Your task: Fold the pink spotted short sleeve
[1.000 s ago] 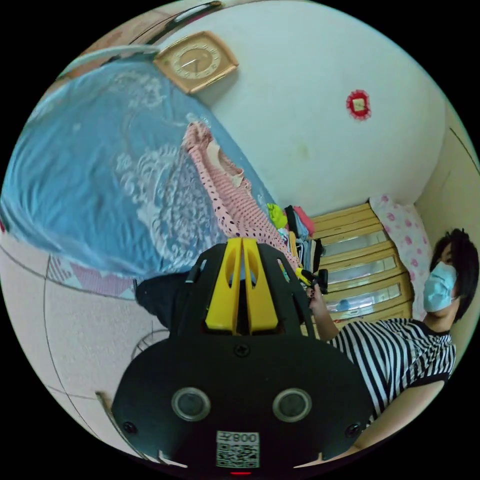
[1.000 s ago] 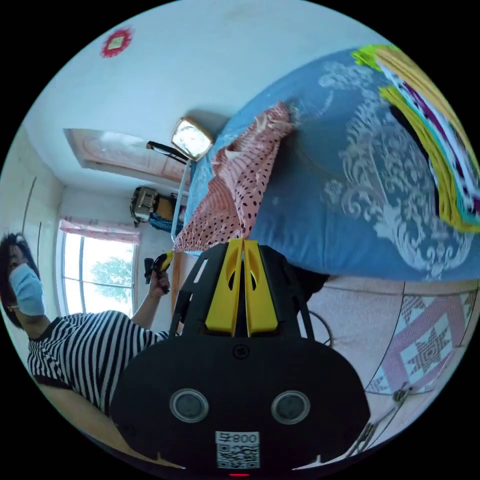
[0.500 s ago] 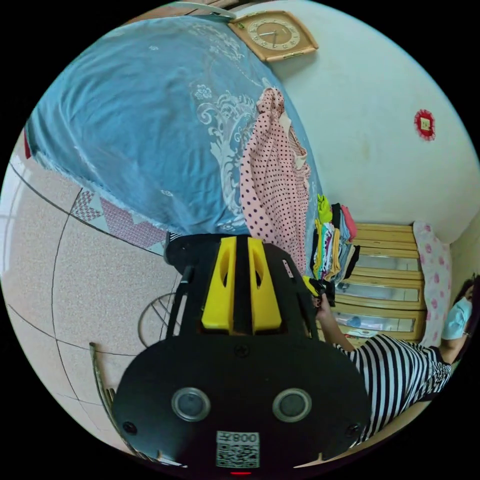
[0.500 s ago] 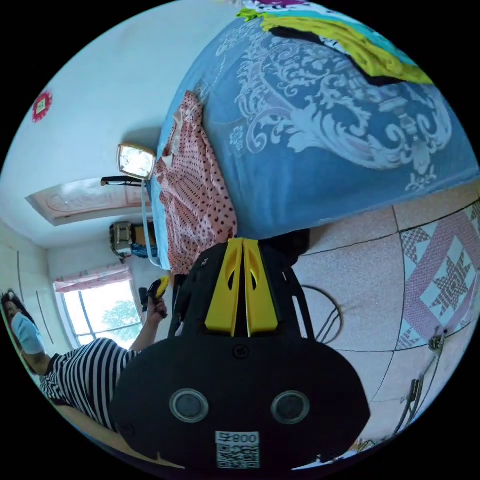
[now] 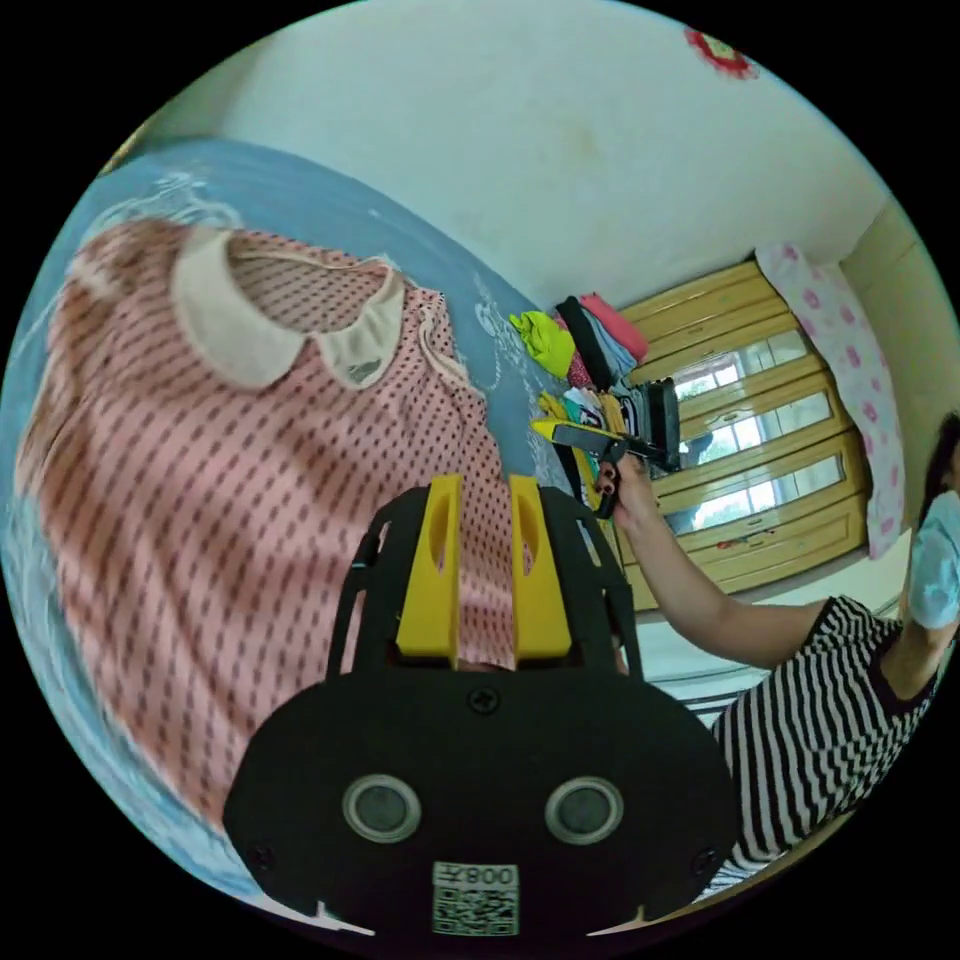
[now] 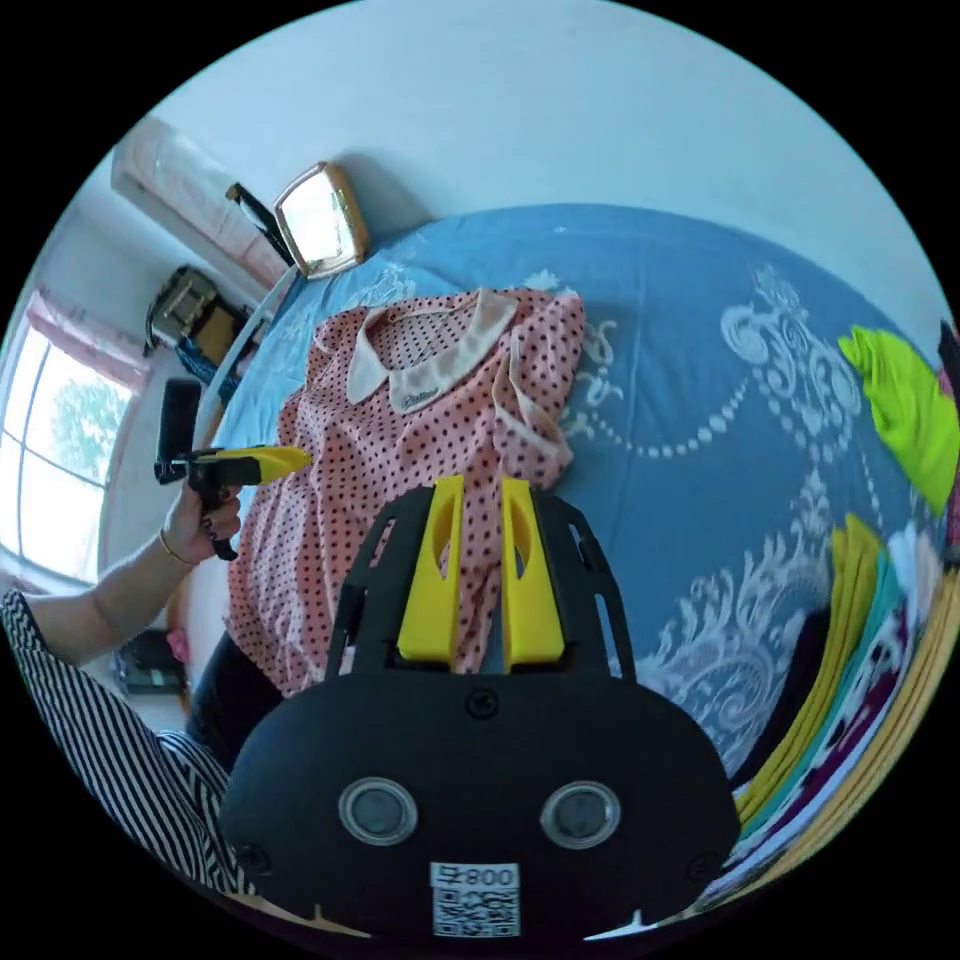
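The pink spotted short sleeve shirt lies spread on the blue bedspread, its cream collar facing up. My left gripper hovers over the shirt's lower part, open, with cloth showing through the gap between its jaws. The right gripper is held in a hand beside the shirt's edge. In the right gripper view the shirt lies ahead with one sleeve folded inward. My right gripper is open above the hem, and the left gripper is held at the shirt's far side.
A pile of folded clothes and a green garment lie on the blue bedspread beside the shirt. A clock leans at the bed's head. A wooden cabinet and a person in a striped top stand nearby.
Both views swung from the bed's side and floor to over the bed. Both grippers went from shut to open. The shirt now shows flat with its collar up.
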The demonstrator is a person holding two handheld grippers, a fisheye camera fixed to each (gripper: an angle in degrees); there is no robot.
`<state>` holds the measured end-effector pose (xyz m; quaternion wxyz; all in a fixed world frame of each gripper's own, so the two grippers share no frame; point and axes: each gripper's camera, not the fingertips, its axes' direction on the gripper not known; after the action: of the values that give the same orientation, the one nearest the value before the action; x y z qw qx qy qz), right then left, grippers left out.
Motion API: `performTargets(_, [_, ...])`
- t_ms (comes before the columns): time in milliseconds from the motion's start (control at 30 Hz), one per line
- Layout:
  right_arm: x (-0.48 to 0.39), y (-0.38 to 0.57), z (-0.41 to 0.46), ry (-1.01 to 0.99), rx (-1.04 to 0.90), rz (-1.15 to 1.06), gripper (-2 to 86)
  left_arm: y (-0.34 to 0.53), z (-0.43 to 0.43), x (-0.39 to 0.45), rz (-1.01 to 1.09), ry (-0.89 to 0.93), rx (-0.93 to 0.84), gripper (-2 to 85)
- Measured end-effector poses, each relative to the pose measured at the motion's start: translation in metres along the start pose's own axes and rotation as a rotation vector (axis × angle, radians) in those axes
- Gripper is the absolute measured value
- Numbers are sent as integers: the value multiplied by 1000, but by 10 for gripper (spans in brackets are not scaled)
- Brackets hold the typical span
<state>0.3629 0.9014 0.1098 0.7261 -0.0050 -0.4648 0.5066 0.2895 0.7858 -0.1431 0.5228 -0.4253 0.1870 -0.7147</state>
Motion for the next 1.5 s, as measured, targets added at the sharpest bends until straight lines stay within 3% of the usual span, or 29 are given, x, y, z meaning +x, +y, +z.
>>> performTargets(233, [-21, -82, 35, 180, -130, -155, 78, -123, 98, 0, 9, -12, -46, 75])
performTargets(300, [-19, -92, 47, 243, -202, -156, 34, -134, 114, -2, -3, -46, -83, 73])
performTargets(400, [-11, -94, 31, 295, -147, -127, 13, -140, 115, -2, -4, -64, -66, 70])
performTargets(533, [29, -85, -12, 56, 9, 59, 8, -127, 66, 1, 5, -119, 47, 71])
performTargets(600, [71, -69, -32, -223, 122, 221, 8, -115, 32, -3, -14, -193, 117, 72])
performTargets(733, [119, -42, -37, -398, 204, 453, 15, -98, -45, -22, -144, -437, 274, 82])
performTargets(833, [125, -36, -45, -435, 282, 493, 38, -110, -69, -35, -202, -481, 307, 103])
performTargets(933, [109, -59, -56, -361, 249, 447, 75, -140, -63, -40, -207, -527, 271, 115])
performTargets(1100, [70, -131, -76, -57, 174, 291, 83, -190, -40, -53, -258, -656, 156, 103])
performTargets(1333, [43, -213, -64, 129, 62, 149, 76, -216, -44, -41, -233, -676, 199, 94])
performTargets(1433, [46, -242, -43, 245, -75, 147, 54, -226, -41, -37, -225, -716, 163, 92])
performTargets(1500, [51, -250, -56, 210, -23, 173, 55, -228, -48, -27, -217, -713, 235, 93])
